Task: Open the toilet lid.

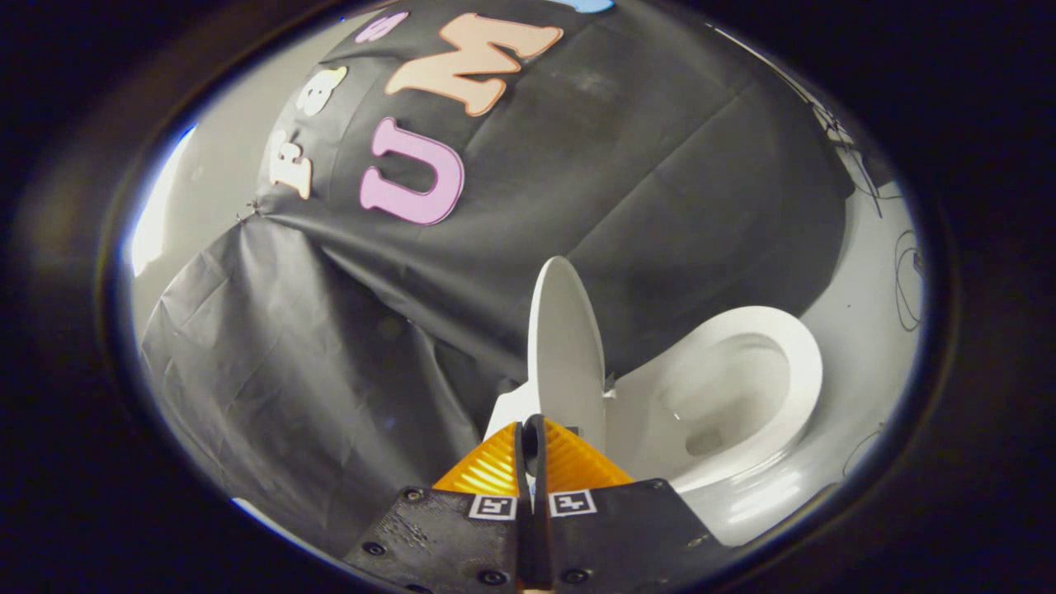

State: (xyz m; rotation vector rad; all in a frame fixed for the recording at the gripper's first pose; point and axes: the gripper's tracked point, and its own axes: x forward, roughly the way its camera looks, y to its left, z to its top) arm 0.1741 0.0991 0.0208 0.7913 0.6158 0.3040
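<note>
White toilet lid (566,338), white bowl (747,388), black cloth wall (330,371)

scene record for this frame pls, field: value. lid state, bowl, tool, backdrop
lid: toilet lid raised, standing about upright, seen nearly edge-on
bowl: toilet bowl uncovered, beside the lid
tool: tool fingers close together with a narrow gap, the lid's lower edge running into it; contact cannot be told
backdrop: black cloth hanging behind the toilet
floor: pale floor beyond the bowl, thin cables lying on it
task state: lid looks already open
</note>
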